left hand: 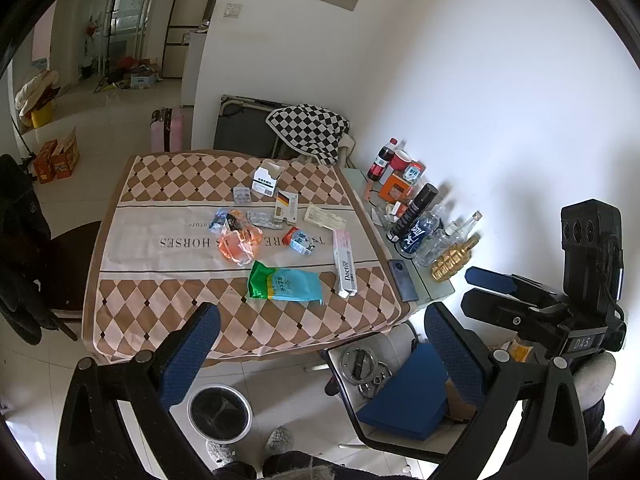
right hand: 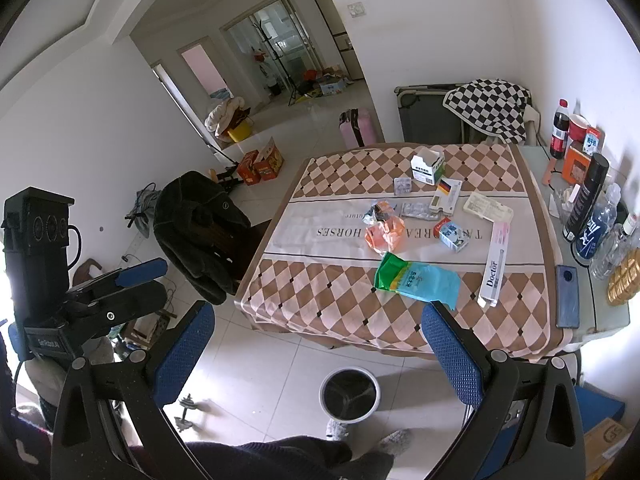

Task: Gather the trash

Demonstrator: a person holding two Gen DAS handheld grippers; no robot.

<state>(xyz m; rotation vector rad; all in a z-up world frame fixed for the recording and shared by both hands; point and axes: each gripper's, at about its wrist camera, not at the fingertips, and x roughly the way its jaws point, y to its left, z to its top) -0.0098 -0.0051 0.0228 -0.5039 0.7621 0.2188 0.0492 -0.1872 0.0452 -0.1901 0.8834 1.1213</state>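
Both my left gripper [left hand: 320, 344] and right gripper [right hand: 320, 340] gape wide, empty. Green-blue wrapper [right hand: 416, 282] at twelve o'clock: light, crinkly; I'd pinch its near edge.

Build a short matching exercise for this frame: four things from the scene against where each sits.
Things:
1. bin
2. phone
3. green and blue packet
4. dark coat

Places:
A. draped over a chair
B. on the floor in front of the table
C. near the table's front edge, on the checked cloth
D. on the bare tabletop beside the cloth

Pairs: 1-B, 2-D, 3-C, 4-A
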